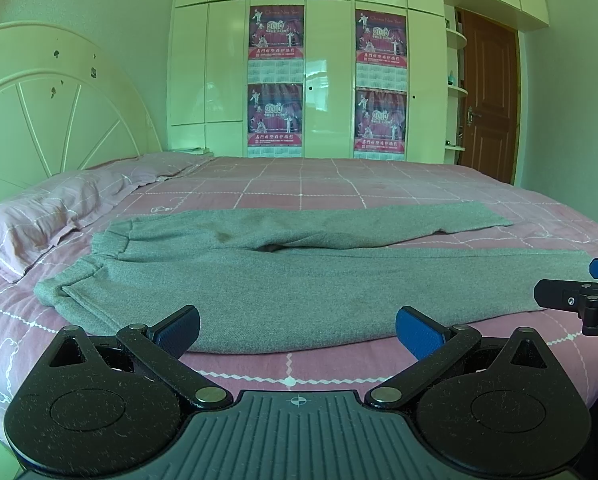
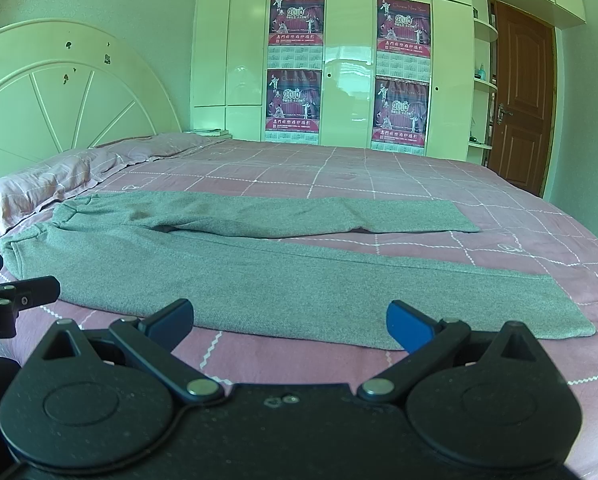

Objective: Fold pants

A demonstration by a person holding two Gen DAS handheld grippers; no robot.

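Grey sweatpants [image 1: 299, 280] lie flat across the pink checked bed, waistband to the left near the pillow, both legs stretched to the right and slightly apart. The same pants [image 2: 259, 276] fill the middle of the right wrist view, leg cuffs at the right. My left gripper [image 1: 297, 330] hangs open just short of the near leg's front edge, nothing between its blue pads. My right gripper [image 2: 289, 320] is open too, over the near leg's front edge closer to the cuff. Each gripper shows at the other view's side edge.
A pink pillow [image 1: 47, 216] lies at the left by the cream headboard [image 1: 51, 108]. White wardrobes with red posters [image 1: 275, 80] stand behind the bed; a brown door [image 1: 487, 96] is at the back right. The bedsheet [image 2: 379, 172] stretches bare beyond the pants.
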